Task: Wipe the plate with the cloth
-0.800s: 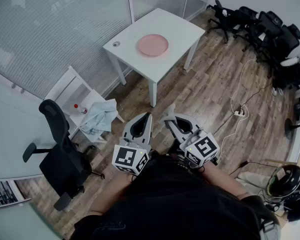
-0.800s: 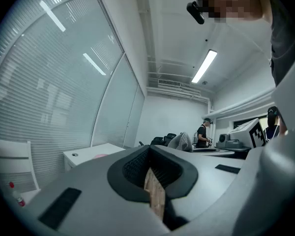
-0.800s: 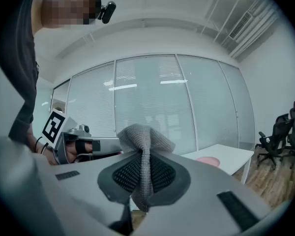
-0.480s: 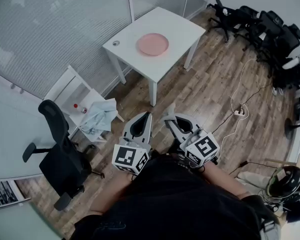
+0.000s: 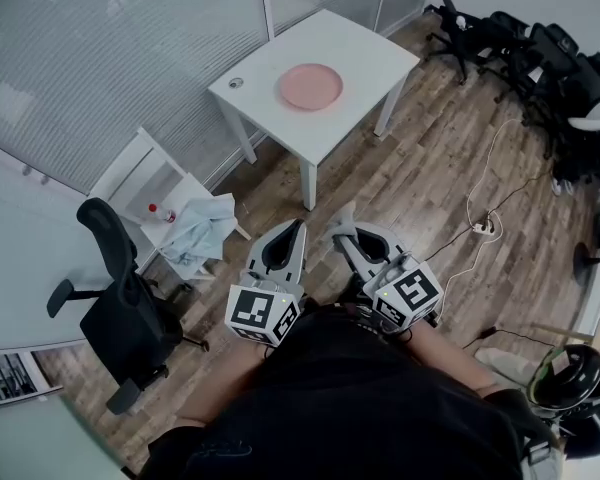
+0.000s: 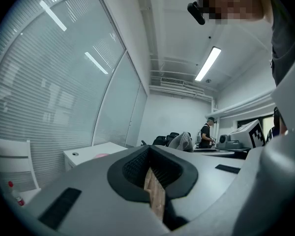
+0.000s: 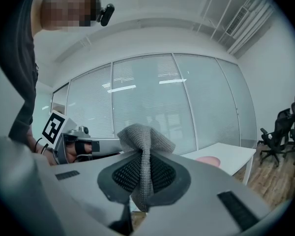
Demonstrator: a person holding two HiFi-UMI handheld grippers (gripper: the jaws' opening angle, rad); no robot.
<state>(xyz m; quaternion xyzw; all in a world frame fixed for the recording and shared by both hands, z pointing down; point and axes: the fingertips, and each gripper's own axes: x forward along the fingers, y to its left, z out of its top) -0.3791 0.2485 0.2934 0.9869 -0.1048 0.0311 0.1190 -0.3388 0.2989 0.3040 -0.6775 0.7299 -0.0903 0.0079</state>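
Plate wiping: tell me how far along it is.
Done: the right gripper is shut on the grey cloth. In hand: both grippers are held near the body, away from the white table; the left gripper is shut and empty. Left: reach the pink plate on that table and wipe it.

Plate on table — far ahead

Your head camera looks steeply down over your chest, with the left gripper and right gripper close below and the white table far ahead. Each gripper camera sits low behind its jaws, facing level toward the glass wall. All three views share that table and its pink plate.
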